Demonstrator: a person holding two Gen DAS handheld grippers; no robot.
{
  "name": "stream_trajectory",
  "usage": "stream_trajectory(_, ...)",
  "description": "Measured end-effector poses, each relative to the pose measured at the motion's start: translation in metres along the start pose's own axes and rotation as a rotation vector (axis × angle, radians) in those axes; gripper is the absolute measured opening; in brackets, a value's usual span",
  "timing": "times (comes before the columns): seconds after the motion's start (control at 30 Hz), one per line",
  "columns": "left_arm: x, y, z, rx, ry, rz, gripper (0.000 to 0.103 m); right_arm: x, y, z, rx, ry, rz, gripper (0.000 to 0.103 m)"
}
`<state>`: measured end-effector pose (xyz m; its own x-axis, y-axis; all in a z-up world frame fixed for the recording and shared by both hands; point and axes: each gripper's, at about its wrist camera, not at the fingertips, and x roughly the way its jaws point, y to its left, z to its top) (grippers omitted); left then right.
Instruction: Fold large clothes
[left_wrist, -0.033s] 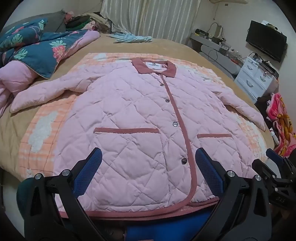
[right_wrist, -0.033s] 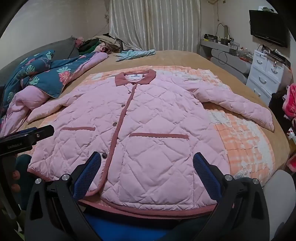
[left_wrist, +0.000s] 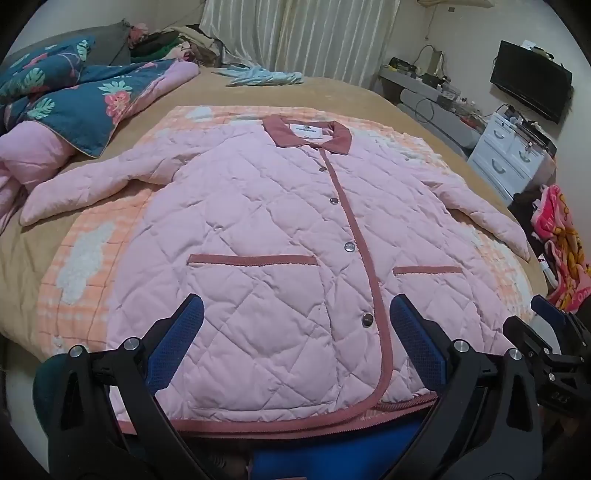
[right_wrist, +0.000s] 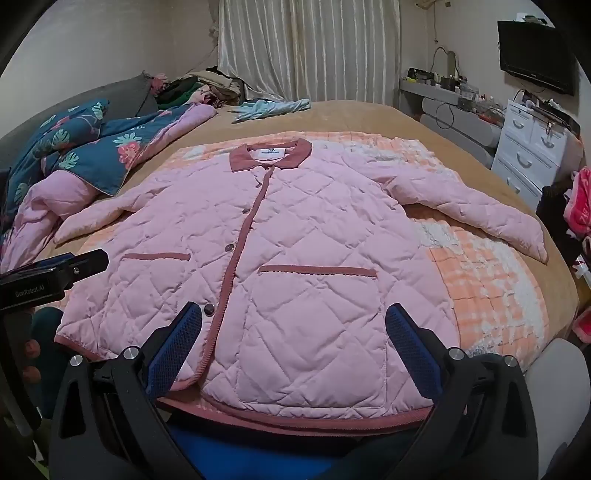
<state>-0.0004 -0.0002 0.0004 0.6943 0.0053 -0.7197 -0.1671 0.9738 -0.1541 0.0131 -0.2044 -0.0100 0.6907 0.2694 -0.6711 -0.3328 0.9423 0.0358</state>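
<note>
Fingers of the left gripper spread wide, empty, above the hem of the pink jacket, which lies flat, buttoned, sleeves out, on the bed. Right view: right gripper fingers equally wide, empty, over the hem.

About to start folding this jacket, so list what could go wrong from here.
1. The jacket is thick and quilted, so a fold may spring back open.
2. Both sleeves are spread wide; the one near the bed edge could slide off when lifted.
3. The checked blanket underneath might get pinched along with the hem by an open gripper.
</note>
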Motion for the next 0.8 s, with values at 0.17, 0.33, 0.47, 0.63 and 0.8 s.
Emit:
stream_trajectory(0.17,-0.0001,0.0001,0.0002,-0.007,0.004,-0.008,0.094,-0.0011,0.0005,0.0004,0.001,0.000,0.002,0.099)
stream_trajectory(0.33,0.0001,0.0000,0.0002,-0.006,0.005,-0.006,0.095,-0.0018,0.0004,0.0006,-0.003,0.003,0.003,0.099)
stream_trajectory(0.47,0.0001,-0.0003,0.0001,-0.005,0.005,-0.005,0.094,-0.0018,-0.0030,0.0020,-0.001,0.004,0.004,0.099)
stream_trajectory(0.63,0.0000,-0.0006,0.0002,-0.003,0.003,-0.004,0.094,-0.0004,0.0034,-0.0002,-0.002,0.006,0.006,0.099)
stream_trajectory(0.8,-0.0001,-0.0007,0.0002,-0.003,0.002,-0.003,0.094,-0.0006,0.0036,-0.0004,-0.004,0.003,0.005,0.099)
